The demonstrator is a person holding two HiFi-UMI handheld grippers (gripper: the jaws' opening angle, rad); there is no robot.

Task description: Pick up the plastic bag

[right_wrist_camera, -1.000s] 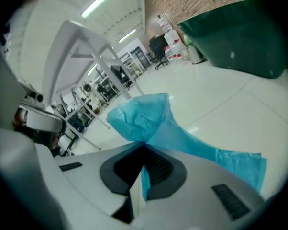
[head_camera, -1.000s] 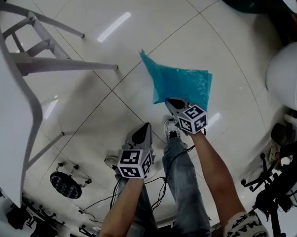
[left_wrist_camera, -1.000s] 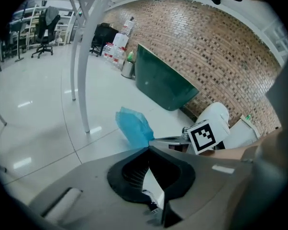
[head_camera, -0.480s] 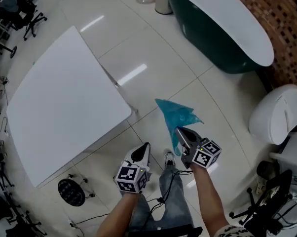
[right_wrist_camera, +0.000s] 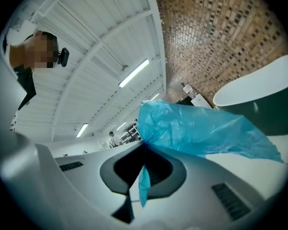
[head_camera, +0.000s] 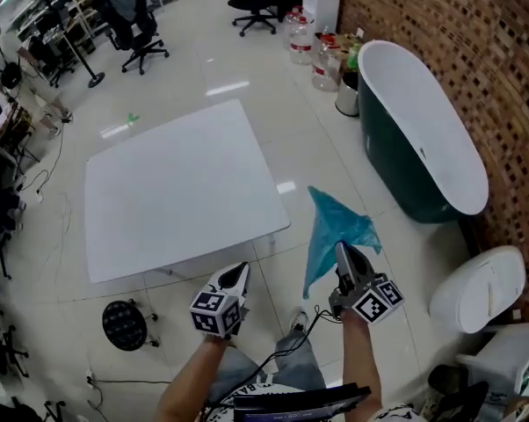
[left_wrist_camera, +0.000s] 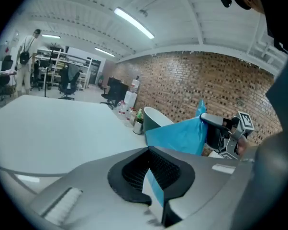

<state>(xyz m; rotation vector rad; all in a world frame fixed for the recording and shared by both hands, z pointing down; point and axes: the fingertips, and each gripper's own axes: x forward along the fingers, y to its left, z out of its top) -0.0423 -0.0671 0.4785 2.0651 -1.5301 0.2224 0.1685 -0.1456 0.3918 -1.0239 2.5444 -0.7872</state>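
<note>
plastic bag (head_camera: pixel 335 229) is off the floor (head_camera: pixel 322 143), in mid-air between the corner of the white desk (head_camera: pixel 177 192) and the dark green bathtub (head_camera: pixel 423 139). One edge is bunched in the right gripper (head_camera: pixel 342 251), jaws pinched tight on it, rest of the bag fanning out ahead of the tips. Right forearm comes in from the bottom of the head view, gripper about level. left gripper (head_camera: pixel 239 273) sits alongside by the desk's near edge, tipped slightly down, jaws together, holding nothing
</note>
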